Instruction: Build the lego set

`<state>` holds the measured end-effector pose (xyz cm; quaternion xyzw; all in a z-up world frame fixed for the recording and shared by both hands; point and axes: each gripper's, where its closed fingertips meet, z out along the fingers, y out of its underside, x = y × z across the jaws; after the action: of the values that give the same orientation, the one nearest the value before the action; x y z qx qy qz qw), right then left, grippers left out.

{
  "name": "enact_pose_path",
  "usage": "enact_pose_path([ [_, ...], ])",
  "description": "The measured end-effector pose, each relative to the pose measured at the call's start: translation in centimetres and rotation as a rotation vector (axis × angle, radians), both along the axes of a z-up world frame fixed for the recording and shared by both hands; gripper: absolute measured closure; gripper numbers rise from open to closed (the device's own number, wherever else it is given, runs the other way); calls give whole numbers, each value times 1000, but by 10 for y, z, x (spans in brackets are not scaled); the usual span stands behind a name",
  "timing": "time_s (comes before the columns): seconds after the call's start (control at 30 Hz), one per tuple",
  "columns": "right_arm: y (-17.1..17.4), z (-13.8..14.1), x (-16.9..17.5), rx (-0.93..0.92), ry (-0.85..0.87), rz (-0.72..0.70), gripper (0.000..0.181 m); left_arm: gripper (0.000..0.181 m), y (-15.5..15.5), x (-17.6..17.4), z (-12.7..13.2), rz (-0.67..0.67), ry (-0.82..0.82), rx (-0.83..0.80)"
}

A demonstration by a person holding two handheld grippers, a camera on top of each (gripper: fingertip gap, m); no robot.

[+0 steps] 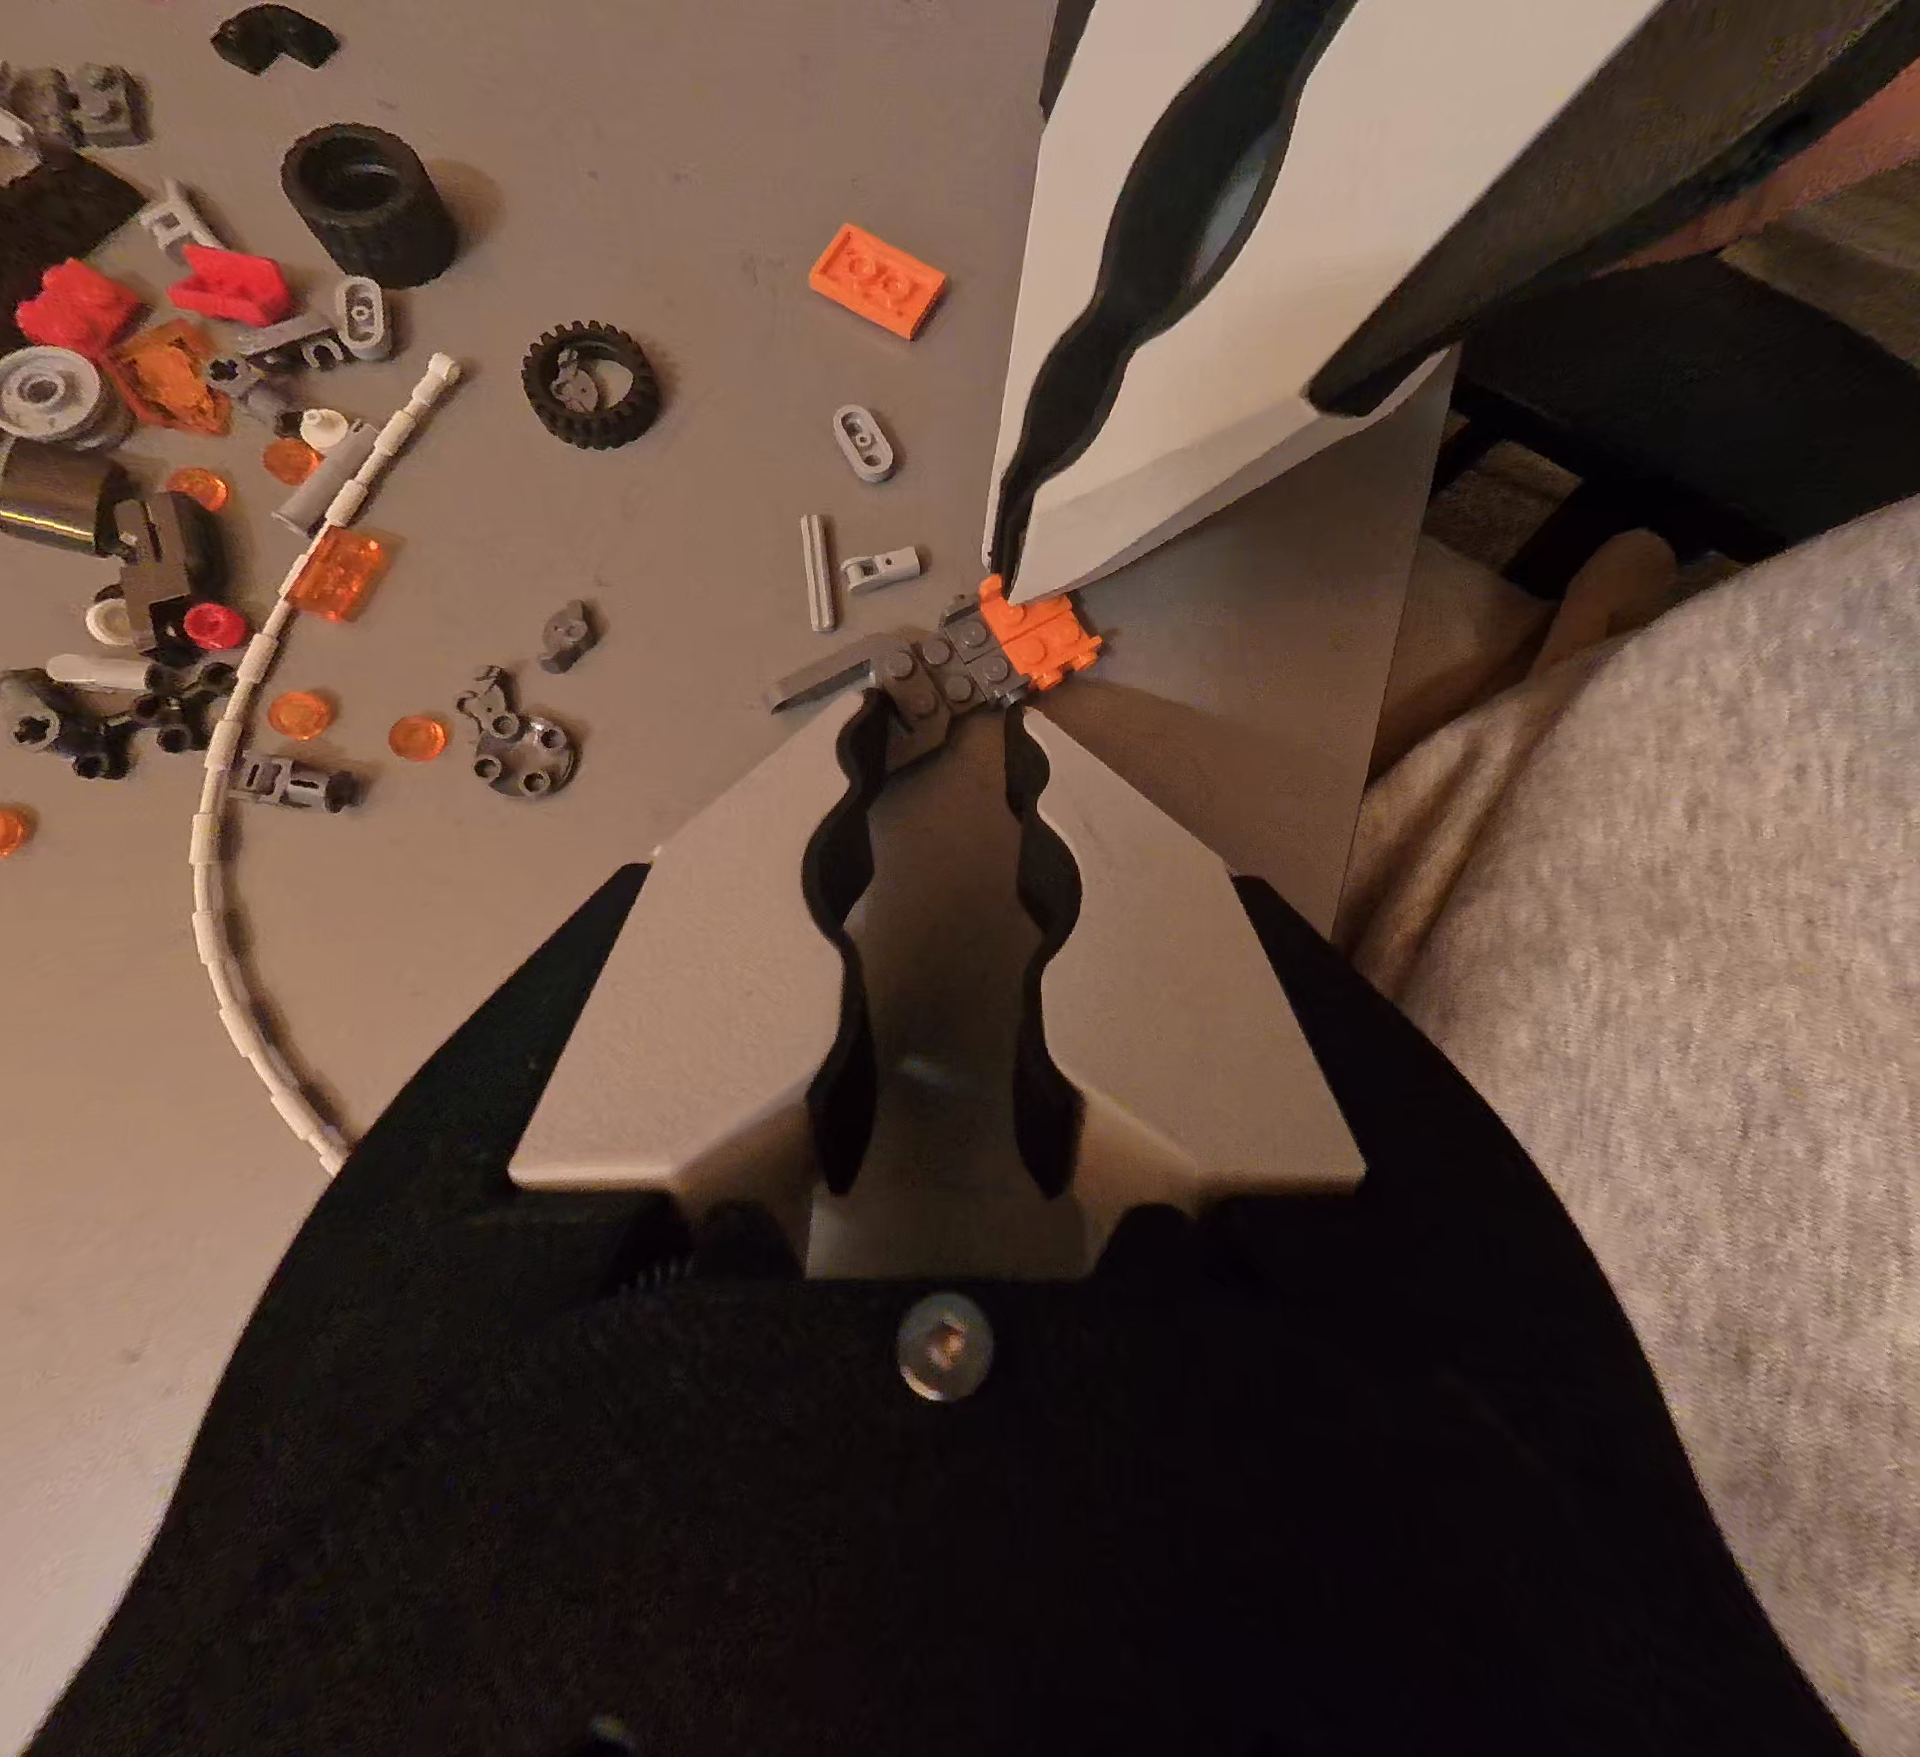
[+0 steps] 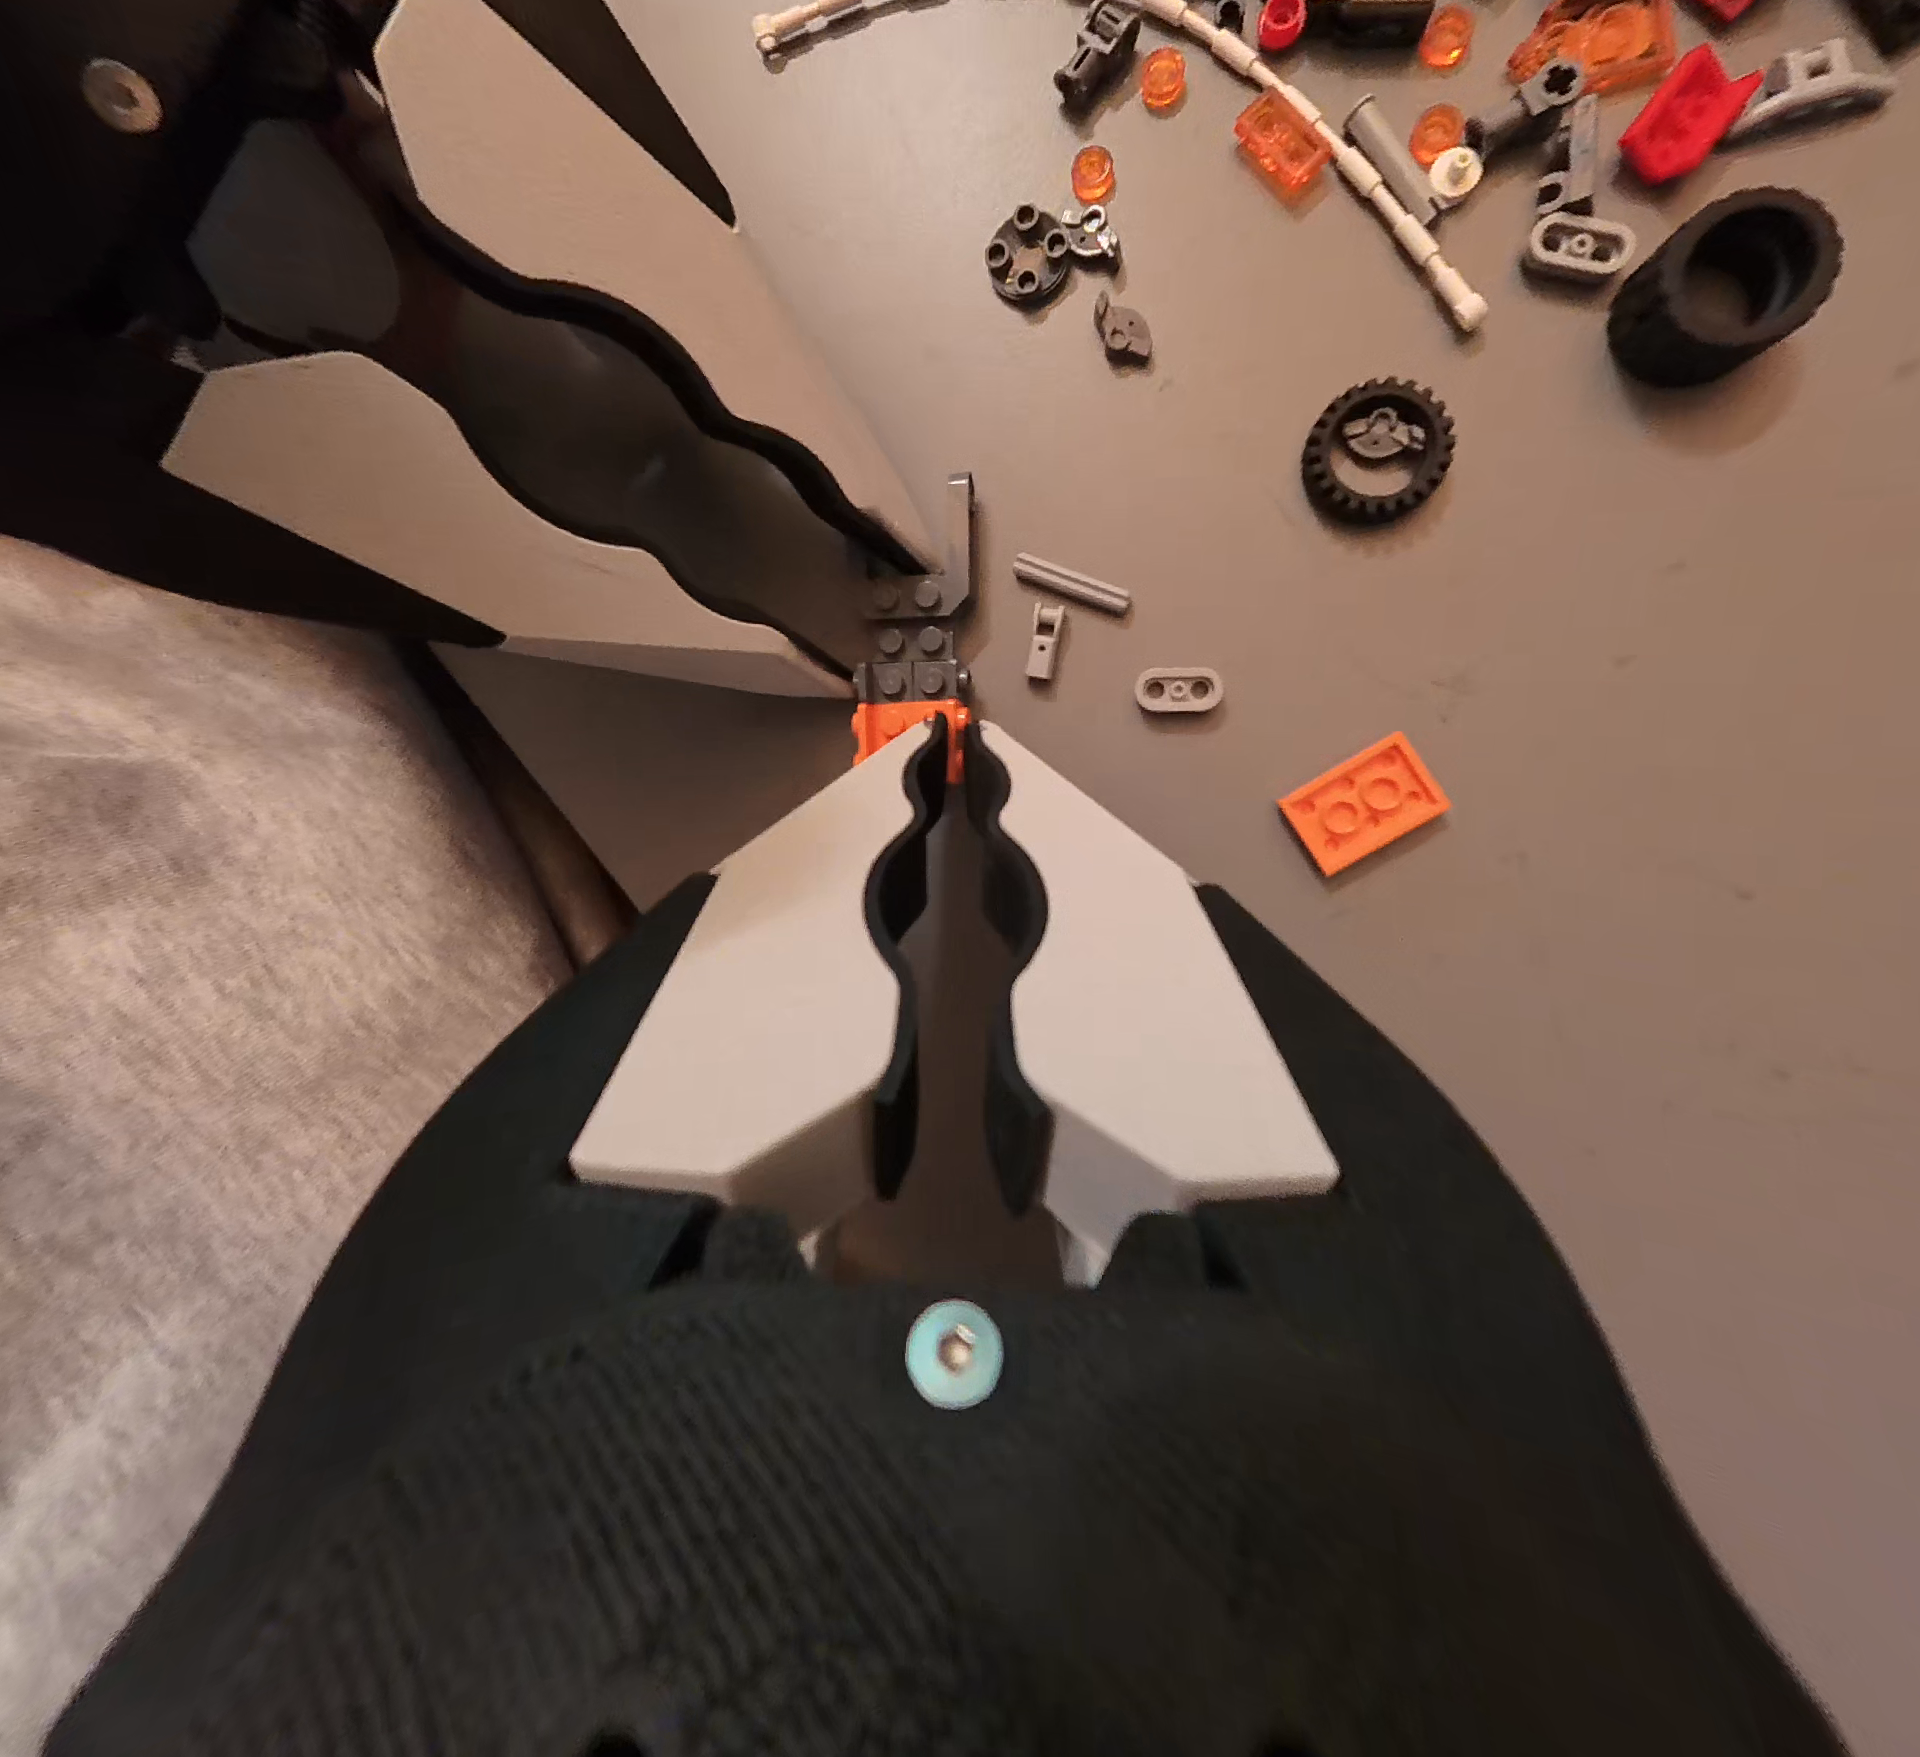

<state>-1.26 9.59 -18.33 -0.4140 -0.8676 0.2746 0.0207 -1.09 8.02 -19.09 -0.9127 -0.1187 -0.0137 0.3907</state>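
We keep left claw point(image 1: 940, 720) clamped on the grey plates point(image 1: 951, 668), right claw point(image 2: 948, 741) pinching orange plate point(image 1: 1039, 635); press squarely, studs aligned.

The small studded assembly point(image 1: 977, 668) is dark grey with an orange end; a loose orange plate point(image 1: 878, 281), black ridged tyres point(image 1: 588, 384) and a white segmented hose point(image 1: 260, 668) lie on the plain grey table point(image 1: 675, 97).

Surface point(image 1: 675, 45): plain grey.
Landmark: small toothed tyre point(image 1: 589, 384).
Wide black tyre point(image 1: 369, 203): beyond it, apart.
Orange plate point(image 1: 878, 280): to its right, studs down.
White ribbed hose point(image 1: 255, 720): left, curving nearer.
Mixed loose pieces point(image 1: 114, 419): further left.
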Motion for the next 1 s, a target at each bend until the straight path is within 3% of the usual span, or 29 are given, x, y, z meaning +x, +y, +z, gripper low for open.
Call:
enact_pose_path([
  [0.73, 0, -2, 0, 110, -13, -3, 180, 159, -1, -1, 0, 13, 4, 0],
  [1.0, -1, 0, 2, -48, -13, -14, 178, 158, -1, -2, 1, 20, -34, 14],
])
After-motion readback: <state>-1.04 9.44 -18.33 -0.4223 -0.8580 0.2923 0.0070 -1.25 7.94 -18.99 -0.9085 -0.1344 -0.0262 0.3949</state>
